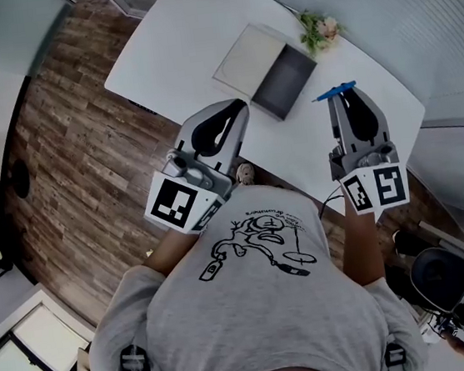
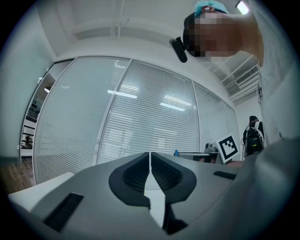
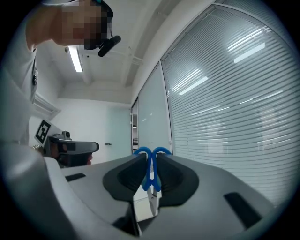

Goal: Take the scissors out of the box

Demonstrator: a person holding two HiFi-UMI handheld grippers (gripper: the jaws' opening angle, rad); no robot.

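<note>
Blue-handled scissors (image 3: 151, 174) are clamped between my right gripper's (image 3: 151, 164) jaws, handles pointing away and the metal blades toward the camera. In the head view the scissors (image 1: 335, 90) stick out past the tip of the right gripper (image 1: 344, 98), lifted above the white table (image 1: 173, 45). The open box (image 1: 284, 80), dark inside, lies on that table with its pale lid (image 1: 248, 58) beside it, left of the right gripper. My left gripper (image 1: 235, 109) is held level near the table's front edge, jaws (image 2: 150, 159) together with nothing between them.
A small bunch of flowers (image 1: 319, 32) lies behind the box at the table's far edge. Wooden floor runs left of the table. Glass walls with blinds stand ahead of both grippers. An office chair (image 1: 454, 283) is at the lower right.
</note>
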